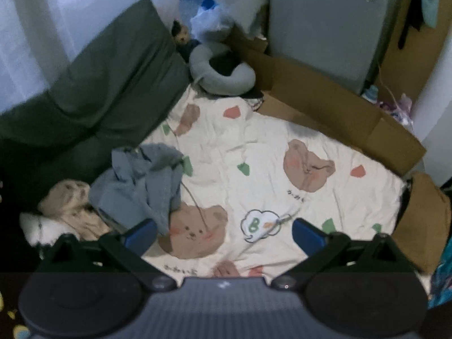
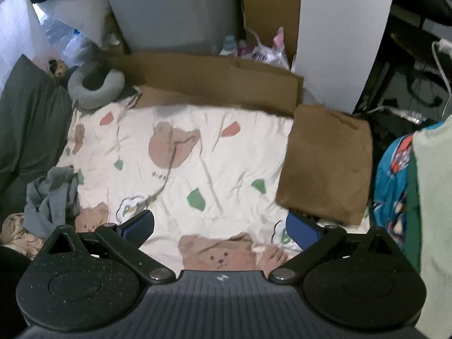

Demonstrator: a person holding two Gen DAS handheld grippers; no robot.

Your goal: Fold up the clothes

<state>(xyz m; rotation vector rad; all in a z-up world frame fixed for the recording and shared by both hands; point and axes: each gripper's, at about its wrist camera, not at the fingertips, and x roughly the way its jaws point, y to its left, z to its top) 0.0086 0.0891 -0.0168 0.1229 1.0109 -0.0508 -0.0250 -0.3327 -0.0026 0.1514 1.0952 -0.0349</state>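
Hanging over a bed, both claws are spread wide apart and hold nothing. The bed wears a white bedsheet [image 1: 254, 147] with bear faces and green and pink shapes on it. From the left wrist view, the left claw [image 1: 224, 233] is above a bear face, and a crumpled blue-grey garment [image 1: 144, 180] lies just beside its left finger, close to the tip. It is too bunched up to tell what kind of clothing it is. A beige garment [image 1: 70, 206] sits next to it on the left, blurry and partly cut off by the dark edge. From the right wrist view, the right claw [image 2: 220, 230] is near the bed's front edge, and a folded brown cloth [image 2: 325, 163] lies just past its right finger. The blue-grey garment shows far off to the left there. Bare toes [image 2: 272, 257] peek out just above the claw's body. A grey ring pillow [image 1: 223, 70] and a dark green pillow [image 1: 113, 67] sit at the far end, beside a cardboard box [image 1: 339, 107].
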